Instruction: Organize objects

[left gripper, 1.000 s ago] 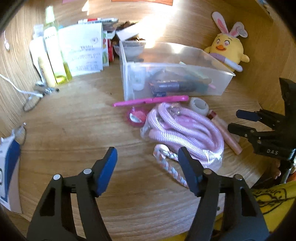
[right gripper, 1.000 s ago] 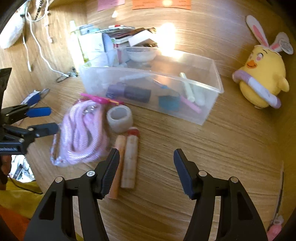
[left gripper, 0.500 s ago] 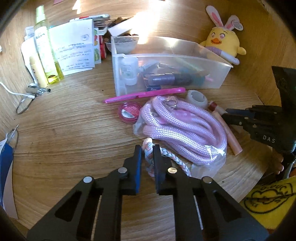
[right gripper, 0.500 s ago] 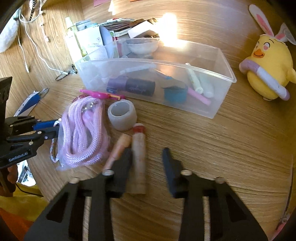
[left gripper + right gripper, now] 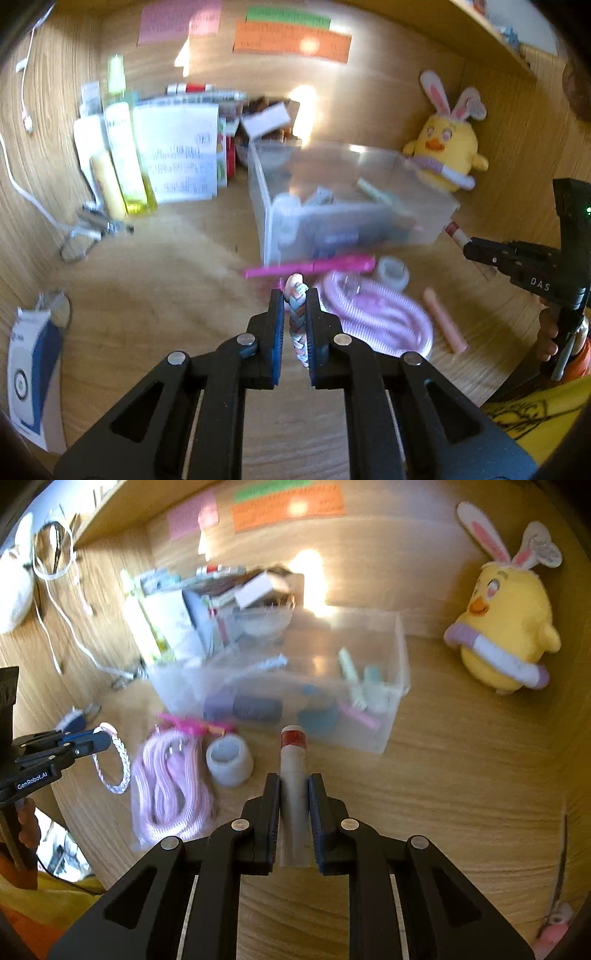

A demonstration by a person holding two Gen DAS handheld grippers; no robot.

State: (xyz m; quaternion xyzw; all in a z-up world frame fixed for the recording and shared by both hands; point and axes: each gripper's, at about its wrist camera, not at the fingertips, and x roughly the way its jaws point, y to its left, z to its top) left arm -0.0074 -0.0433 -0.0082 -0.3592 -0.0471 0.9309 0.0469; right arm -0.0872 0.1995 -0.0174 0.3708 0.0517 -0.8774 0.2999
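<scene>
- My wooden desk (image 5: 155, 295) carries a clear bin (image 5: 384, 716) near its back edge, already holding small items, so I judge it the drop spot.
- My right gripper (image 5: 293, 805) is clenched on a red-capped tube (image 5: 293, 771), lifted, pointing at the bin.
- My left gripper (image 5: 295, 321) grasps a braided bracelet (image 5: 298, 314), raised above the pink rope (image 5: 380, 317) coiled before the bin.

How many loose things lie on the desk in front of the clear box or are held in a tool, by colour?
Pink: 3: coiled pink rope, magenta pen, peach-pink stick
White: 1: white tape roll
Multicoloured: 1: braided bracelet, in left tool
Grey with red cap: 1: tube, in right tool
Total: 6
</scene>
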